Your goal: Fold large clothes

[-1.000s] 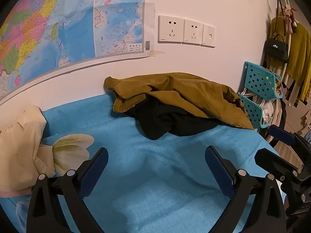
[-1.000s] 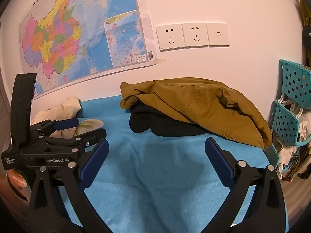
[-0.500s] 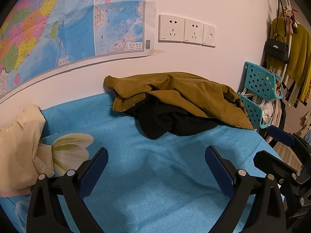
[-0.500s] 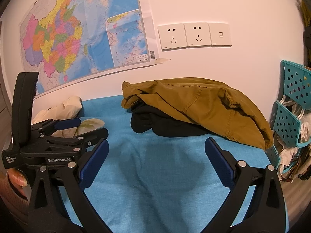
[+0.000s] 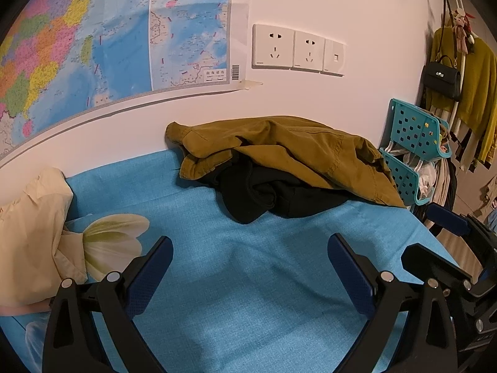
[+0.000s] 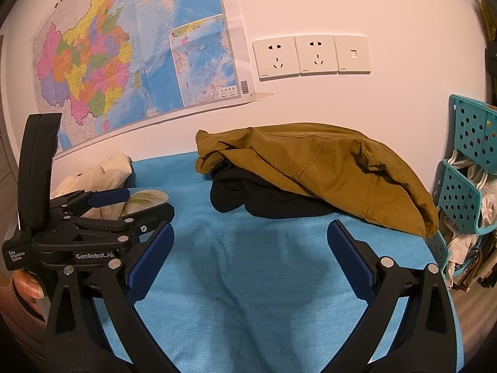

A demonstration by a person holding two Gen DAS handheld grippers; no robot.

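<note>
An olive-brown jacket (image 5: 292, 152) lies crumpled over a black garment (image 5: 267, 192) at the back of the blue cloth surface (image 5: 236, 273), against the wall. Both also show in the right wrist view: the jacket (image 6: 326, 171) and the black garment (image 6: 248, 195). My left gripper (image 5: 248, 258) is open and empty, hovering over bare blue cloth short of the pile. My right gripper (image 6: 250, 245) is open and empty, also short of the pile. The left gripper shows from the side in the right wrist view (image 6: 118, 205).
A cream garment (image 5: 31, 233) and a pale flower print (image 5: 115, 233) are at the left. A teal perforated rack (image 5: 413, 143) stands at the right edge, with hanging clothes and a black handbag (image 5: 441, 77) beyond. A map (image 6: 124, 62) and wall sockets (image 6: 310, 56) are behind.
Both grippers have drifted very slightly; the views are almost unchanged. The clothes have not moved.
</note>
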